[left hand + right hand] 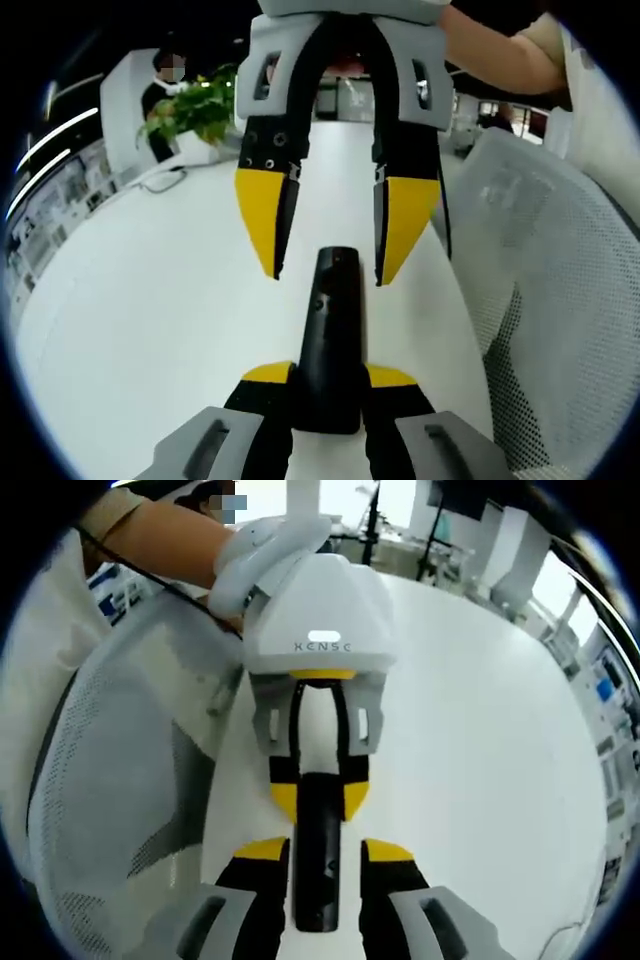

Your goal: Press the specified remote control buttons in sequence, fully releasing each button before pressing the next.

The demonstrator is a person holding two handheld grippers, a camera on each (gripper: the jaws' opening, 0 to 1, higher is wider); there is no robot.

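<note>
A slim black remote control (335,320) lies lengthwise over the white table (150,300). My left gripper (328,373) is shut on its near end, yellow fingertips (268,373) pressed against both sides. My right gripper (328,275) faces it from the top of the left gripper view, open, its yellow tips standing apart on either side of the remote's far end. In the right gripper view the remote (318,890) runs between my right gripper (325,848), whose jaws leave a gap on both sides. Beyond it, my left gripper (320,802) clamps the other end.
A white mesh chair (560,280) stands close beside the table edge, chair (120,780). A potted plant (195,105) and a seated person (165,90) are at the table's far end, with a cable (160,180) nearby. A gloved hand (250,560) holds the left gripper.
</note>
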